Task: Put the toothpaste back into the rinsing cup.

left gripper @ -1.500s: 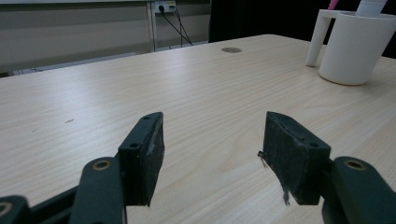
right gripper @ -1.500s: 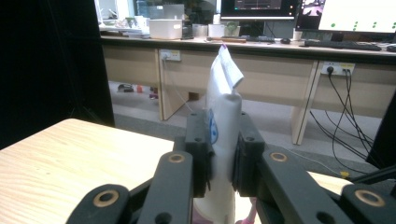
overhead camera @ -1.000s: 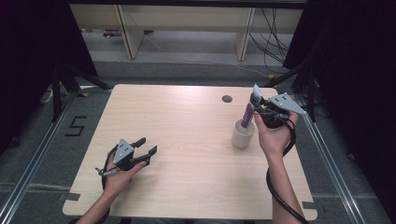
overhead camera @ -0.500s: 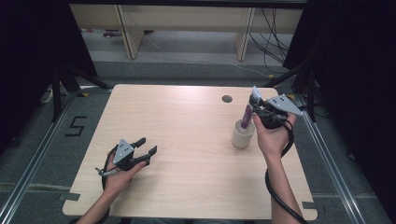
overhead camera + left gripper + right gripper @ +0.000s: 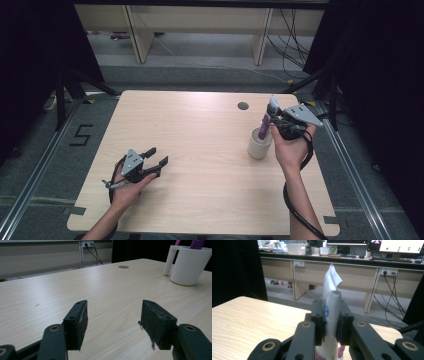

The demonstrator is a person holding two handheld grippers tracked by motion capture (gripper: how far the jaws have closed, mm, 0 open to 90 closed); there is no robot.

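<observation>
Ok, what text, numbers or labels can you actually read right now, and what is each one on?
"5": marked in black on the grey floor left of the table, seen in the high view.
Blue print on the white tube clamped in the right gripper: hidden by the jaws, unreadable.
Monitor screens on the far desk: green dots, any text too small to read.
White cup: no lettering visible.

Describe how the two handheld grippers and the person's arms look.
The left gripper and the right gripper are built alike: a black body with two black jaws ending in flat rectangular pads, round brass-coloured pivots on the jaw links, and a grey three-cornered plate on top. A black cable trails from each. The person's forearms are bare, with no sleeves in sight.
</observation>
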